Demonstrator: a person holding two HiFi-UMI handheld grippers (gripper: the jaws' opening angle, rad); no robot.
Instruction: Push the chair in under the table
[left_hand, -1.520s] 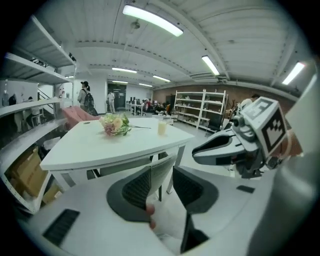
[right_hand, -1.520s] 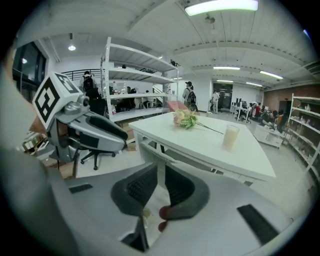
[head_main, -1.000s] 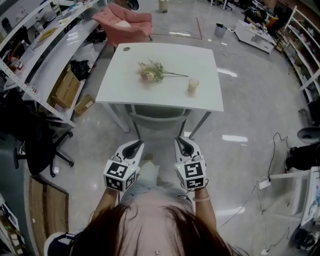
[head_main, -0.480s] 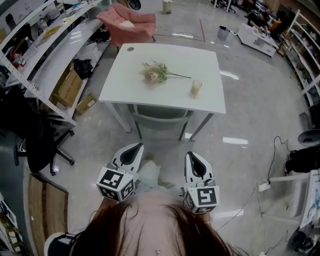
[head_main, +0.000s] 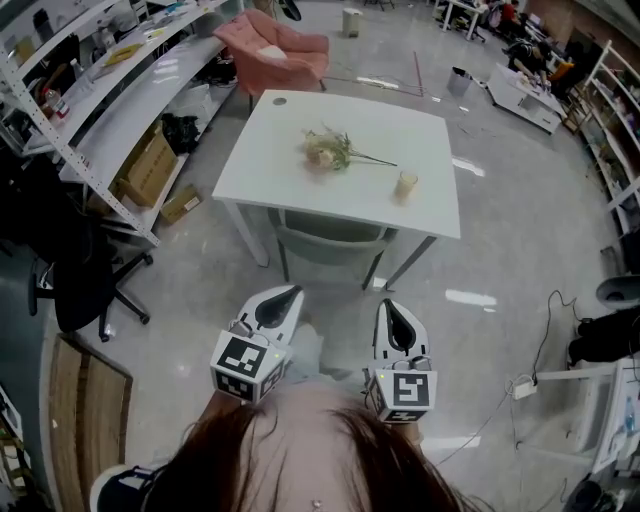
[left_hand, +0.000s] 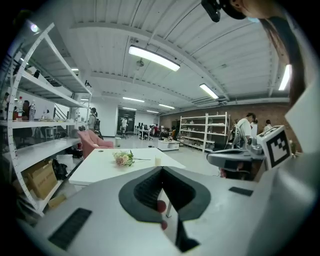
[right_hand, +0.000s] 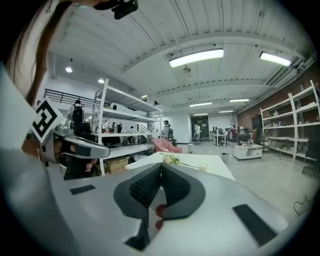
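Note:
A white table (head_main: 270, 175) stands ahead with a bunch of flowers (head_main: 326, 150) and a small pale cup (head_main: 406, 184) on it. The grey-green chair (head_main: 330, 243) sits tucked under its near edge, only the backrest showing. My left gripper (head_main: 288, 293) and right gripper (head_main: 391, 305) hover side by side over the floor, short of the chair and touching nothing. Both are shut and empty. In the left gripper view the left gripper's (left_hand: 161, 172) pads meet, with the table (left_hand: 100, 167) beyond. The right gripper (right_hand: 160, 170) likewise shows its pads together.
A pink armchair (head_main: 282, 50) stands beyond the table. Long shelving (head_main: 95, 125) with cardboard boxes (head_main: 148, 165) runs along the left, and a black office chair (head_main: 80, 290) sits beside it. Cables (head_main: 545, 335) lie on the glossy floor to the right.
Both grippers have drawn back from the chair toward the person and risen. The right one has moved apart to the right. The chair stays under the table.

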